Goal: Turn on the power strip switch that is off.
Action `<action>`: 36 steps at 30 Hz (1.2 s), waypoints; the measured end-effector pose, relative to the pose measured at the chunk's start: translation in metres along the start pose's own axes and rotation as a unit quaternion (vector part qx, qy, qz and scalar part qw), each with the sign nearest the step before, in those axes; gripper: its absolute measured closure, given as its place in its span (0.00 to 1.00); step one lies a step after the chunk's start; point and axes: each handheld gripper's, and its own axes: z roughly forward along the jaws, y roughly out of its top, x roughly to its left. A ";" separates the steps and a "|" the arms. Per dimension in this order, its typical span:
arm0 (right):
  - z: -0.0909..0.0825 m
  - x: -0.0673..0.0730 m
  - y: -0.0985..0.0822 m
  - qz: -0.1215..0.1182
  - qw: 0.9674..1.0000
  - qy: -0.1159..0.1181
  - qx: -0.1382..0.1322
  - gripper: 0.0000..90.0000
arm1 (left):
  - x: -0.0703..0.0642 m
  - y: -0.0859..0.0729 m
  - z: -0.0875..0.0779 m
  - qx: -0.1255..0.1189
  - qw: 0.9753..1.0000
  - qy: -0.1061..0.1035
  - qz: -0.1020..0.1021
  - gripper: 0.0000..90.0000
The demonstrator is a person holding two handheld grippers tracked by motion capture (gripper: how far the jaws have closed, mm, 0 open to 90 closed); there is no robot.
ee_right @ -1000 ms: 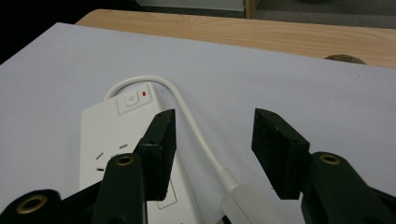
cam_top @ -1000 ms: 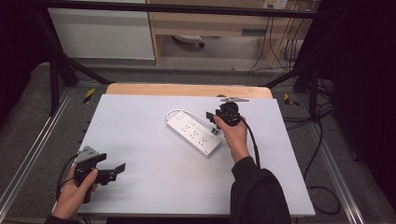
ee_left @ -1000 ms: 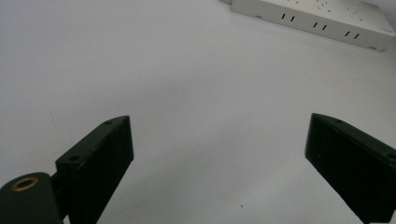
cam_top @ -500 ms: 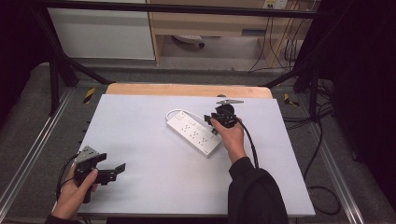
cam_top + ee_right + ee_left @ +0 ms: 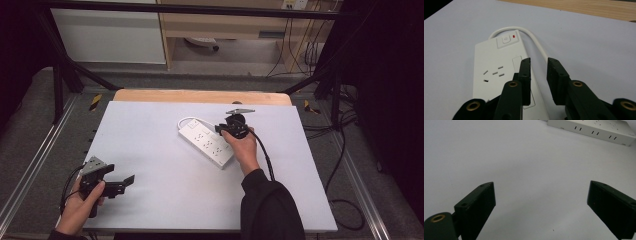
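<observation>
Our right tool [image 5: 539, 75] hangs over the near long edge of the white power strip [image 5: 206, 142]; its jaws have just been closing to a narrow gap, nothing pinched between them. The strip's smooth plastic body lies diagonally mid-worktop [image 5: 165, 200], its cord [image 5: 536, 40] looping beside the jaws. Our left tool [image 5: 117, 184] gapes wide, empty, near the front left corner, with bare matte surface around it.

The right tool [image 5: 538, 75] has narrowed its jaws over the power strip's [image 5: 499, 72] edge.
</observation>
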 end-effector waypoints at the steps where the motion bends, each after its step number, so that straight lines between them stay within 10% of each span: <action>1: 0.000 0.000 0.000 -0.001 1.000 0.002 0.000 0.85 | 0.000 0.000 0.000 0.000 1.000 0.001 0.001 0.09; 36: 0.014 0.016 -0.009 -0.041 0.999 0.003 0.021 1.00 | -0.001 0.000 0.001 0.003 1.000 0.001 0.005 0.10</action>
